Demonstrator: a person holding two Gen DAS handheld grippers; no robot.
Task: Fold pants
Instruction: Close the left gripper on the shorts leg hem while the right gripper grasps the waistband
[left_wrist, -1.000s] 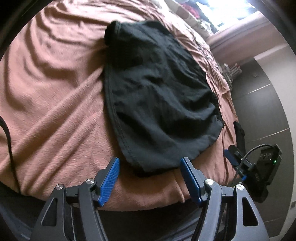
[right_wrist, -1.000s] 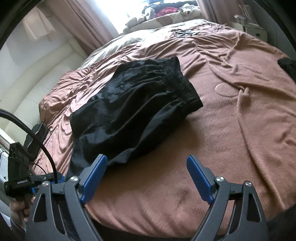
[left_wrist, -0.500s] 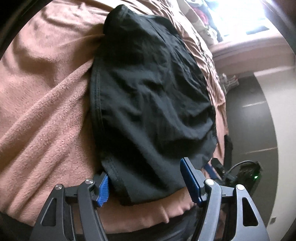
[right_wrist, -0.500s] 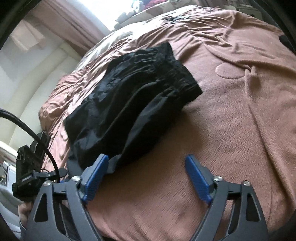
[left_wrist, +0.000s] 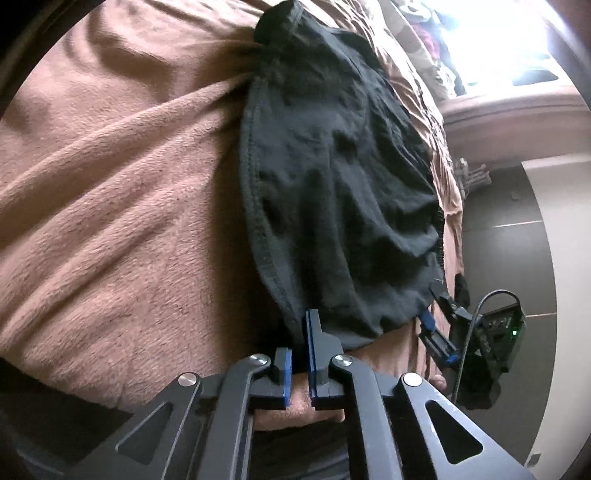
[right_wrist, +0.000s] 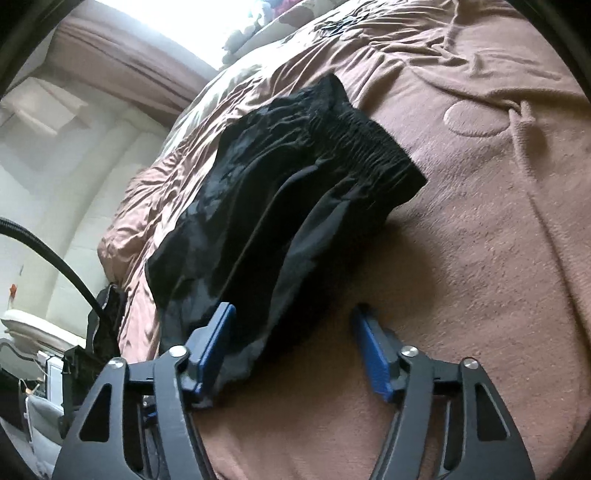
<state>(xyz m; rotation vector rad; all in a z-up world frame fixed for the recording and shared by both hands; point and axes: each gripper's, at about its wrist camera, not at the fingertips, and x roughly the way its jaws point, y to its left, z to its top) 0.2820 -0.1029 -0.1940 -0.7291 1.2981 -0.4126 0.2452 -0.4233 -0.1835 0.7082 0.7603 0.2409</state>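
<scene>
Pants (left_wrist: 332, 177) lie on blanket (left_wrist: 110, 229), which covers the bed. Near hem end sits at bed's front edge; waistband (right_wrist: 373, 147) at far end, toward pillows (right_wrist: 243, 33) & window behind. Left gripper (left_wrist: 300, 332) at hem's left corner, jaws together on the hem edge. Right gripper (right_wrist: 291, 332) at other near corner, jaws closing, w/ pants edge betw. them, right finger (right_wrist: 371, 347) on bare blanket. Floor (left_wrist: 498, 258) right of bed in left wrist view.
</scene>
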